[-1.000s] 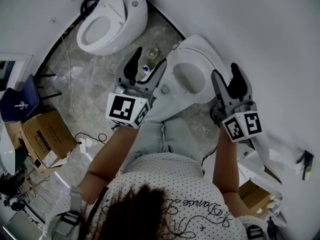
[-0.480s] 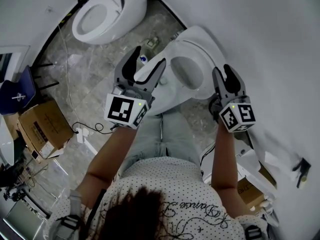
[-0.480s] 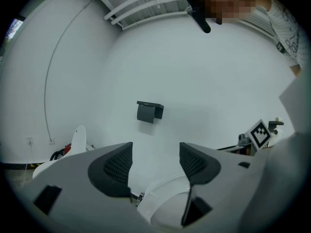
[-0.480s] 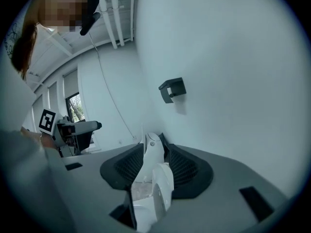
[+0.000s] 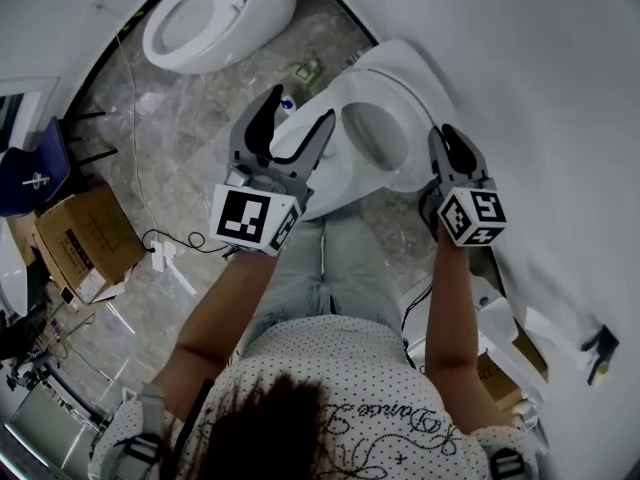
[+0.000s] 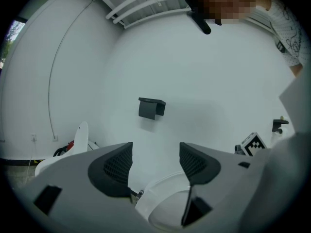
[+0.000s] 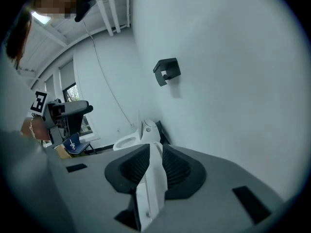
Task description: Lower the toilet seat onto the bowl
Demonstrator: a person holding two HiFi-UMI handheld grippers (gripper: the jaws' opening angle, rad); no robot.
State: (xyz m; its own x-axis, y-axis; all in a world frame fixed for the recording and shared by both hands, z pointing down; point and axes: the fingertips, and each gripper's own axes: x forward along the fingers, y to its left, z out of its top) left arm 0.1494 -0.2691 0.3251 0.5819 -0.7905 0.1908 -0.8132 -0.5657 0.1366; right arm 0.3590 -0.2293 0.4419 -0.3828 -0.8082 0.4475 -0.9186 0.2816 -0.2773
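Note:
The white toilet (image 5: 335,183) stands against the wall in front of the person. Its seat (image 5: 408,103), a ring with an oval hole, shows tilted in the head view. My right gripper (image 5: 447,146) is at the seat's right rim. Its jaws have just been closing, and in the right gripper view both pads press on the thin white seat edge (image 7: 151,178). My left gripper (image 5: 295,120) hovers open over the toilet's left front. In the left gripper view nothing lies between my left gripper's (image 6: 155,161) fingers, and the seat ring (image 6: 167,200) shows below them.
A second toilet (image 5: 215,13) stands at the far left by the curved wall. A cardboard box (image 5: 80,238), a blue chair (image 5: 30,183) and a cable (image 5: 165,253) lie on the floor to the left. A black holder (image 6: 151,108) hangs on the wall.
The right gripper has sunk towards the seat's right rim and its jaws have narrowed from wide open onto the seat edge. The left gripper has dropped a little and stays open.

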